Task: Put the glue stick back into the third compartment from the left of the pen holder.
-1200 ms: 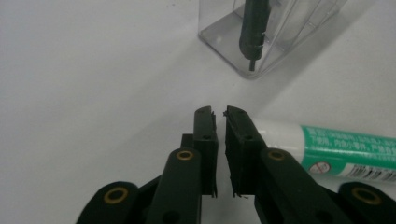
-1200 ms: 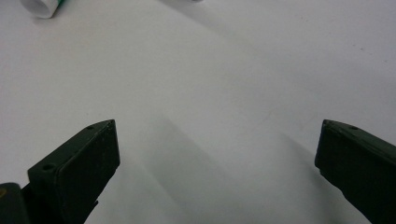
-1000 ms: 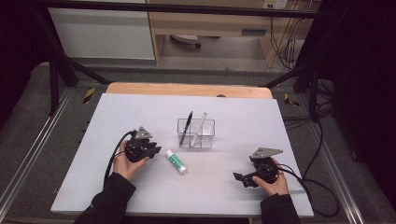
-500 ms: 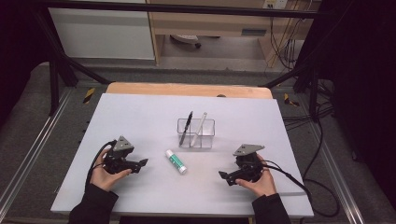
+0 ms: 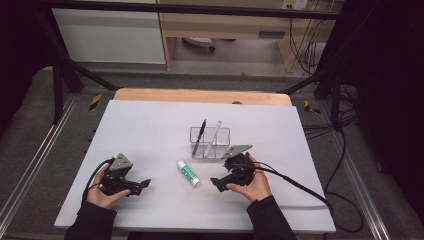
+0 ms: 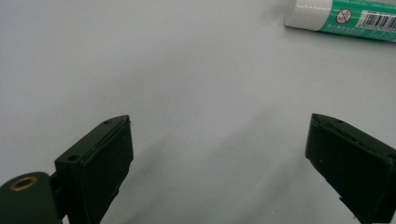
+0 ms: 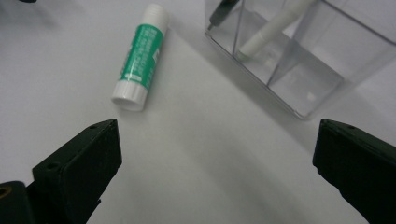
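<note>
My left tool (image 5: 146, 183) hovers low over the white tabletop (image 5: 150, 125), jaws spread, holding nothing. My right tool (image 5: 216, 182) is spread and empty too, near the glue stick (image 5: 188, 172) lying flat between both. Beyond stands the clear holder (image 5: 210, 142) with two pens.

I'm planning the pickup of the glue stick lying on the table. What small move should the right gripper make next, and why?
Probably ease the right gripper forward and a little toward the glue stick until it lies between the jaws. They stand wide open with only bare table between them, and the stick lies flat just ahead, beside the clear organizer.
</note>
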Demonstrator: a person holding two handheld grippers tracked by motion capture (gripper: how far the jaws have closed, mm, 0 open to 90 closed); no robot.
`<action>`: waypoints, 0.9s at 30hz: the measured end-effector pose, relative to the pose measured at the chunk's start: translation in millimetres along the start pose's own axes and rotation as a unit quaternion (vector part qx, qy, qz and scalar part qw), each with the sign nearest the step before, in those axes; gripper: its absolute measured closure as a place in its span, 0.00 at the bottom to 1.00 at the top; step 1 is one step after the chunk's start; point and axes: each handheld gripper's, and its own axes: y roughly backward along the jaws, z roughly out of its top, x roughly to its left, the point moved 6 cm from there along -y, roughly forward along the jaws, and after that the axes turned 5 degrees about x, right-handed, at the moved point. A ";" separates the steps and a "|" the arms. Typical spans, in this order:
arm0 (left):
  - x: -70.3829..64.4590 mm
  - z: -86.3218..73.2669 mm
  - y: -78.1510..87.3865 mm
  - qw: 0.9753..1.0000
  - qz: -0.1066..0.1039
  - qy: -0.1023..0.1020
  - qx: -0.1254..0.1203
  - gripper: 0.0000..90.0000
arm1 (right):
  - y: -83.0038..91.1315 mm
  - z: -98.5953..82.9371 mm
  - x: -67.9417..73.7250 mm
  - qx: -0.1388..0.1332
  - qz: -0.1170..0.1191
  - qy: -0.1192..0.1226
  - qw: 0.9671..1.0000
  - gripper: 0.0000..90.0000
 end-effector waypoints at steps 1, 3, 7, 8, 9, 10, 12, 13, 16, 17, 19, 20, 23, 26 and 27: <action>0.9 -0.7 1.3 1.000 -0.001 0.002 -0.004 0.08 | -2.1 4.1 2.8 0.001 0.002 0.000 1.000 0.03; 2.8 -2.5 3.3 1.000 -0.004 0.006 -0.007 0.08 | -6.1 11.6 8.1 0.005 0.007 0.004 1.000 0.04; 5.9 -5.2 5.5 1.000 -0.001 0.010 -0.010 0.08 | -13.9 26.8 19.9 0.009 0.012 0.013 1.000 0.06; 6.2 -5.5 6.2 1.000 -0.002 0.011 -0.012 0.08 | -16.0 30.2 22.4 0.012 0.012 0.014 1.000 0.06; 6.5 -5.7 6.9 1.000 -0.002 0.011 -0.012 0.08 | -18.5 33.7 24.5 0.011 0.012 0.015 1.000 0.07; 6.7 -5.7 7.4 1.000 -0.002 0.011 -0.013 0.08 | -20.9 36.8 26.7 0.012 0.013 0.017 1.000 0.08; 6.9 -5.4 8.2 1.000 -0.002 0.013 -0.016 0.08 | -26.3 42.4 31.0 0.017 0.016 0.019 1.000 0.10; 7.1 -5.5 8.6 1.000 -0.002 0.012 -0.017 0.08 | -29.3 45.1 33.2 0.019 0.019 0.021 0.999 0.11; 8.1 -5.9 9.2 1.000 -0.001 0.013 -0.016 0.08 | -37.8 52.1 38.3 0.031 0.021 0.025 0.999 0.16; 8.0 -6.0 9.2 1.000 -0.001 0.013 -0.016 0.08 | -40.6 54.2 39.6 0.035 0.022 0.025 0.999 0.17; 7.8 -6.1 8.8 1.000 -0.002 0.012 -0.016 0.08 | -46.0 58.4 40.9 0.040 0.025 0.023 0.999 0.20; 7.8 -6.1 8.6 1.000 -0.001 0.012 -0.015 0.08 | -48.5 60.4 41.3 0.042 0.026 0.022 0.999 0.22; 7.2 -6.2 8.1 1.000 -0.003 0.011 -0.014 0.08 | -55.4 65.2 42.1 0.053 0.022 0.022 0.998 0.27; 6.6 -6.2 7.3 1.000 -0.004 0.011 -0.014 0.08 | -61.9 69.4 44.7 0.059 0.027 0.020 0.998 0.32; 6.6 -6.2 7.2 1.000 -0.004 0.012 -0.014 0.08 | -64.1 70.5 45.0 0.064 0.027 0.020 0.997 0.33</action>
